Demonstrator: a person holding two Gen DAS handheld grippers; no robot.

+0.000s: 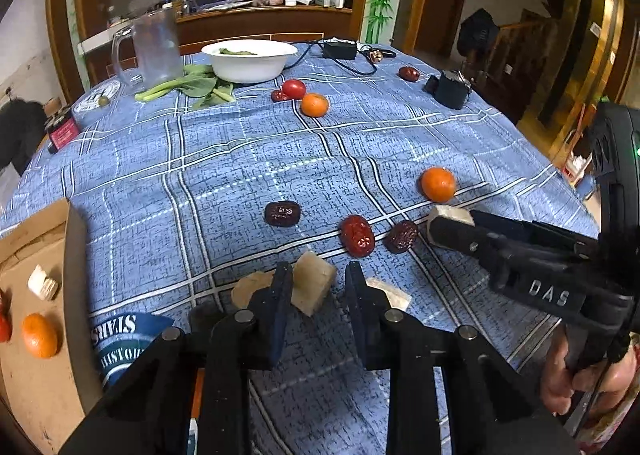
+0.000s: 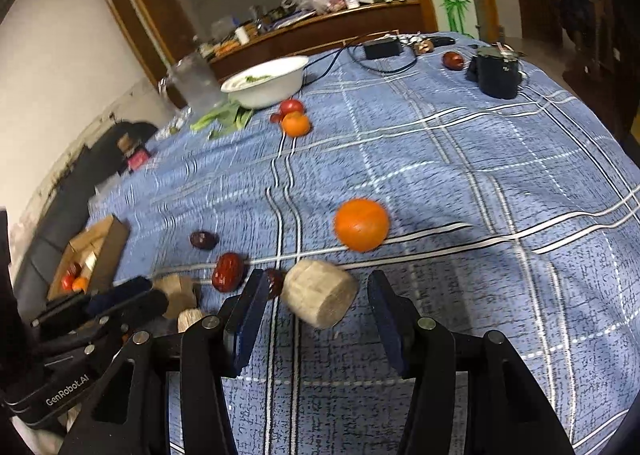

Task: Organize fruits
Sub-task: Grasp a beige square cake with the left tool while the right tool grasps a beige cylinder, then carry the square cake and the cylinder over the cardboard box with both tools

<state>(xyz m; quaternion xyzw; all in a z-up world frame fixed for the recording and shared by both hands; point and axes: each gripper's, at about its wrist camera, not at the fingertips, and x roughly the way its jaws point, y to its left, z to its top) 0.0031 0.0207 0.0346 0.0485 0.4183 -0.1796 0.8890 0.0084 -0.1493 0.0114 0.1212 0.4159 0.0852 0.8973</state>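
My left gripper is open, with a pale cut fruit chunk lying between its jaws on the blue plaid cloth. My right gripper is open around a pale round chunk, which rests against the left finger. Red dates and a dark date lie just ahead. An orange sits right of them. A cardboard box at left holds an orange, a pale chunk and something red. A far orange and tomato lie near the bowl.
A white bowl, greens, a clear jug, a black charger with cable, a black device and a far date stand at the back. A small dark box is at left.
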